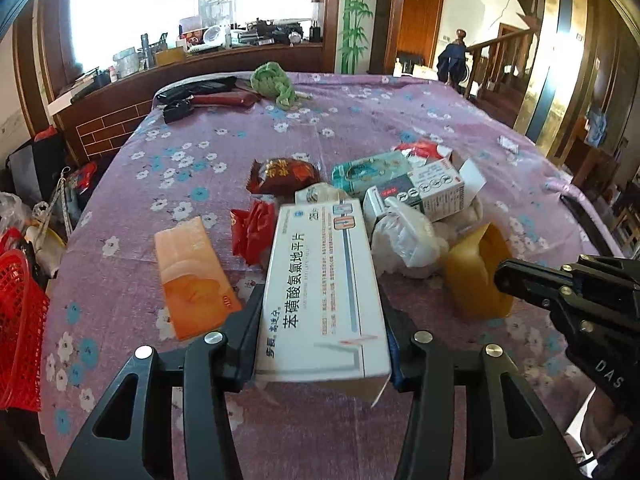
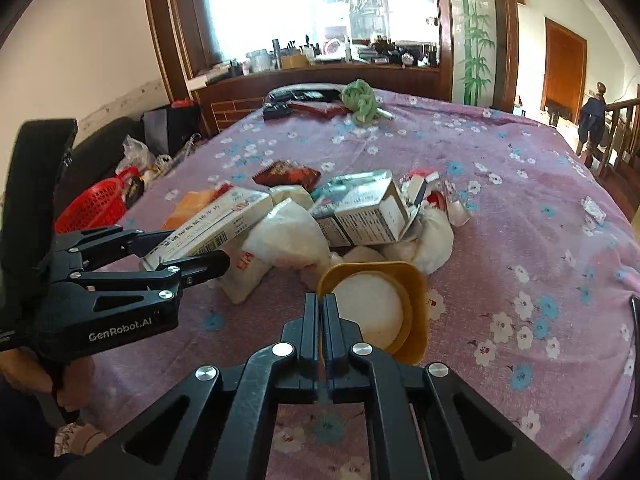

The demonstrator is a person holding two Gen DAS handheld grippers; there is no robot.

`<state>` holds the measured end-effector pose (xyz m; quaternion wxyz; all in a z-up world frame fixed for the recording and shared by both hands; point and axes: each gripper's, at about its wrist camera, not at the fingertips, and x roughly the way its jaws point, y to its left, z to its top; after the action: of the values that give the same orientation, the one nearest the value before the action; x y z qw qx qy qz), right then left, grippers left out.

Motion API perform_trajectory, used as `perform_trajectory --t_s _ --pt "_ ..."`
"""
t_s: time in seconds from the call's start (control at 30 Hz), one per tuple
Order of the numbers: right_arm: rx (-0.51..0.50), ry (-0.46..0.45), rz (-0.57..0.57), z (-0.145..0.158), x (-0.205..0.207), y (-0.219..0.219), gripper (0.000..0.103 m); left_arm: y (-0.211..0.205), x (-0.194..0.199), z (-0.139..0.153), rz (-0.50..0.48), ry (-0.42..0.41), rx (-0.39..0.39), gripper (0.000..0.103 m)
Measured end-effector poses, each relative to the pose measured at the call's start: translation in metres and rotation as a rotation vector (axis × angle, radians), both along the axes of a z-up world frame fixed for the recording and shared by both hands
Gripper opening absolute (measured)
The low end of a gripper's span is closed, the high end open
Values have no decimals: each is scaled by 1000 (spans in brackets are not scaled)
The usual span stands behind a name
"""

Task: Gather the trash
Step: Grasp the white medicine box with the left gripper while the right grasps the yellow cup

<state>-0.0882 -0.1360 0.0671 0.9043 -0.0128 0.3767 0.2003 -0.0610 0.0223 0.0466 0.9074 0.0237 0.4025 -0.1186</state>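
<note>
Trash gathering is underway: our left gripper (image 1: 320, 312) clamps the medicine box (image 1: 320, 280), our right gripper (image 2: 322, 320) pinches the yellow cup (image 2: 400, 280); next, we carry both to a bin.

One long white cardboard medicine box (image 1: 324, 292). One flat orange packet (image 1: 192, 276). One yellow-brown plastic cup (image 2: 384, 308). One dark red snack wrapper (image 1: 286, 174). One crumpled bright red wrapper (image 1: 254, 232). One green knotted cloth (image 1: 274, 82). One red mesh basket (image 1: 20, 320). Two black tongs (image 1: 320, 308) (image 2: 323, 300).

White medicine box (image 1: 326, 292) was clamped flat in the left tongs (image 1: 320, 320); yellow cup (image 2: 384, 312), tipped sideways, was pinched at its rim, trash pile (image 1: 400, 200) behind.
</note>
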Motion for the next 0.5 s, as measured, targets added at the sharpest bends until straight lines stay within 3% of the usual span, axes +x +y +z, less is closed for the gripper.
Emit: perform_trajectory --t_s 0.2,0.33,0.4,0.43,0.5 --pt "25 -27 20 15 -7 2 1 6 -7 9 4 -16 -19 48" --pt "-40 -16 41 11 -11 10 5 5 -11 7 -5 -8 -7 48" --pt "-66 -5 56 5 -11 12 35 6 -9 4 -2 -2 -3 48" --pt "-80 -7 55 1 -10 12 62 6 -8 2 -1 2 -6 48" --pt "-103 -9 61 -5 -7 14 67 7 -8 0 0 7 -8 48"
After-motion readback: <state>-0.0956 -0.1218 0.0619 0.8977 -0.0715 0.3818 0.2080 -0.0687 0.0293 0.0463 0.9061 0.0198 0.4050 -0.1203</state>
